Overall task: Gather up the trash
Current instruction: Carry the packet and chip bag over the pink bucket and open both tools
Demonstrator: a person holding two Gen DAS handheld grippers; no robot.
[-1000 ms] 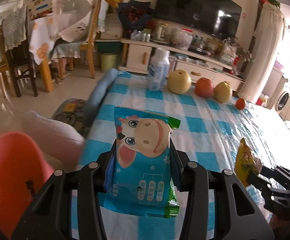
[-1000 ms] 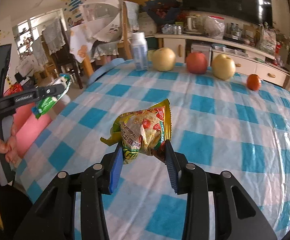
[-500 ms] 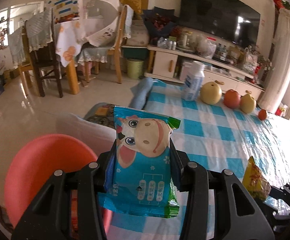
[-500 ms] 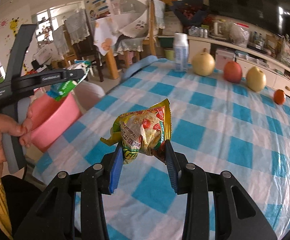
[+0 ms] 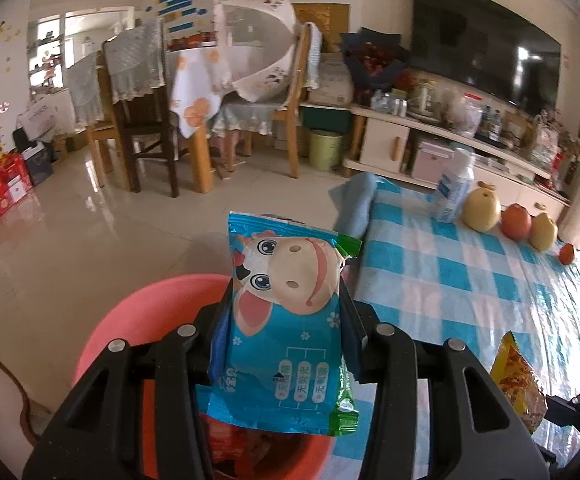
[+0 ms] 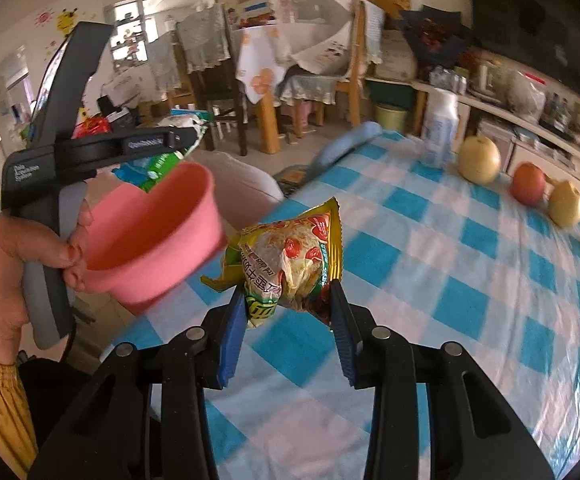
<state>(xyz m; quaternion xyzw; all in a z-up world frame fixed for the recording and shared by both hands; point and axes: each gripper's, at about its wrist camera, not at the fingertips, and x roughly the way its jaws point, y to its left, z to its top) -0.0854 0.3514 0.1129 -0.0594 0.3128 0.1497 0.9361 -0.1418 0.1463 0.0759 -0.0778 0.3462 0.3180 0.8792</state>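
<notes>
My left gripper (image 5: 282, 320) is shut on a blue snack wrapper (image 5: 286, 320) with a cartoon cow, held upright over the pink bin (image 5: 130, 320) beside the table. Red packaging lies inside the bin under the wrapper. My right gripper (image 6: 288, 300) is shut on a crumpled yellow noodle wrapper (image 6: 290, 256) above the table's left edge, close to the pink bin (image 6: 154, 236). In the right wrist view the left gripper (image 6: 186, 136) is at the far left over the bin, a hand (image 6: 14, 268) on its grip. The noodle wrapper (image 5: 518, 384) also shows low right in the left wrist view.
The blue-and-white checked table (image 6: 450, 280) carries a white bottle (image 6: 440, 128), two pears, an apple (image 6: 528, 182) and a small orange fruit along its far edge. A blue cloth (image 5: 354, 200) hangs off the far corner. Chairs and a covered dining table (image 5: 194, 92) stand beyond.
Both grippers have swung left off the table toward the pink bin, still gripping their wrappers. The bin now lies under the left gripper and close to the right one.
</notes>
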